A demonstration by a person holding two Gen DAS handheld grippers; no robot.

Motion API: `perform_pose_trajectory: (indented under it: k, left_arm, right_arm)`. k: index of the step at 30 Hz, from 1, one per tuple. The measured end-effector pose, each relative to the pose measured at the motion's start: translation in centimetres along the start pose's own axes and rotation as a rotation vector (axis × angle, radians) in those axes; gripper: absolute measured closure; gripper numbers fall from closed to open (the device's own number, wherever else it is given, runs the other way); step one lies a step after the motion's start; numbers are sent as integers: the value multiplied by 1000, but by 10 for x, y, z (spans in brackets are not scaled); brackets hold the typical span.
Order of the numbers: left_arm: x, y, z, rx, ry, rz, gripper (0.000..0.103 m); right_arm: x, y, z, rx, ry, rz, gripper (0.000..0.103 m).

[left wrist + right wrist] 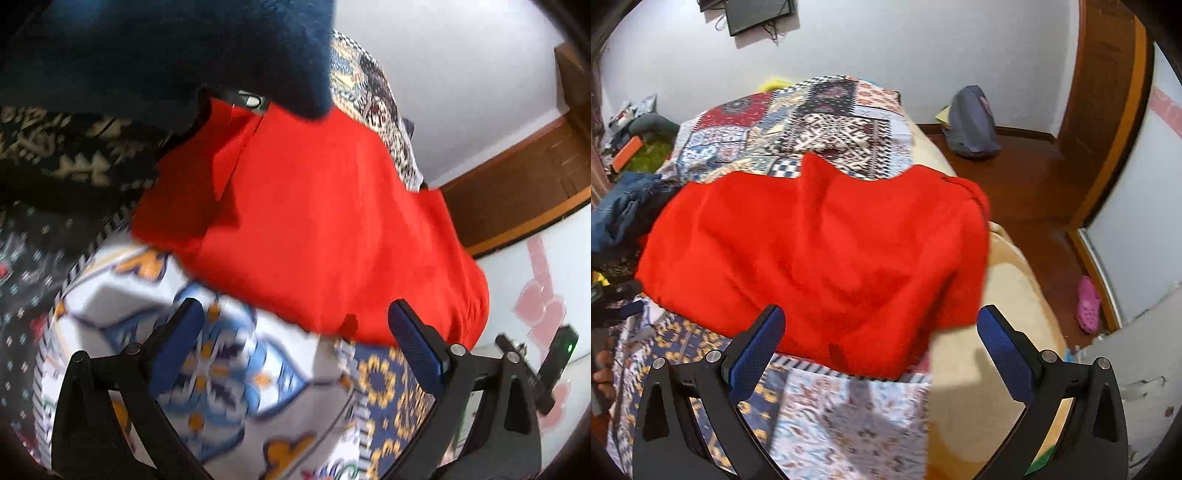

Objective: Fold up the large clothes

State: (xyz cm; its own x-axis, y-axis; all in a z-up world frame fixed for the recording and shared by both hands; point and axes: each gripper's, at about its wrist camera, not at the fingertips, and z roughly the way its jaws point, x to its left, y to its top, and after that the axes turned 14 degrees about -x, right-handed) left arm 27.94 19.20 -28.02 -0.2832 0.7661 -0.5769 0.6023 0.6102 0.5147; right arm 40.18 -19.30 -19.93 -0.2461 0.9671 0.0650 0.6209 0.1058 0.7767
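Right wrist | red garment (820, 251) | rumpled, creased, spread on patchwork quilt (820, 122)

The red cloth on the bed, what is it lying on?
The red cloth lies on a patchwork bedspread, which shows beyond it and at its near edge. To its right is a beige blanket. What the cloth itself covers cannot be seen.

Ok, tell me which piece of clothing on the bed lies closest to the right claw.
The red garment: its near edge lies just ahead of the open right claw, while the blue jeans sit crumpled farther off at the bed's left side.
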Motion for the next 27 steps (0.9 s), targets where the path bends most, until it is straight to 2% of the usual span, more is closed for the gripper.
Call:
perform_pose_trajectory:
  k: [2, 10, 13, 15, 17, 18, 19, 20, 23, 27]
  left_arm:
    - [1, 7, 11, -14, -21, -15, 3]
    - [-13, 28, 40, -78, 7, -40, 4]
    - [-20, 27, 40, -123, 77, -77, 18]
    - [-27, 24, 39, -152, 135, -72, 32]
    - [-37, 21, 39, -170, 169, -57, 58]
    - [-43, 20, 40, -171, 173, -58, 66]
    - [-48, 20, 42, -166, 176, -64, 83]
    - [-52, 18, 42, -163, 176, -66, 88]
    - [-69, 23, 47, -180, 217, -26, 93]
    - [-91, 45, 18, -222, 146, 24, 94]
  right_arm:
    - [5, 0, 5, -1, 13, 9, 0]
    - [16, 0, 35, 43, 36, 82, 0]
    - [19, -2, 44, 51, 37, 116, 0]
    - [21, -3, 47, 54, 34, 133, 0]
    - [22, -4, 48, 52, 28, 144, 0]
    - [22, -4, 48, 51, 25, 147, 0]
    - [22, -4, 48, 50, 22, 151, 0]
    - [22, -4, 47, 51, 21, 154, 0]
    - [19, -3, 41, 54, 27, 162, 0]
    - [14, 6, 30, 37, 35, 168, 0]
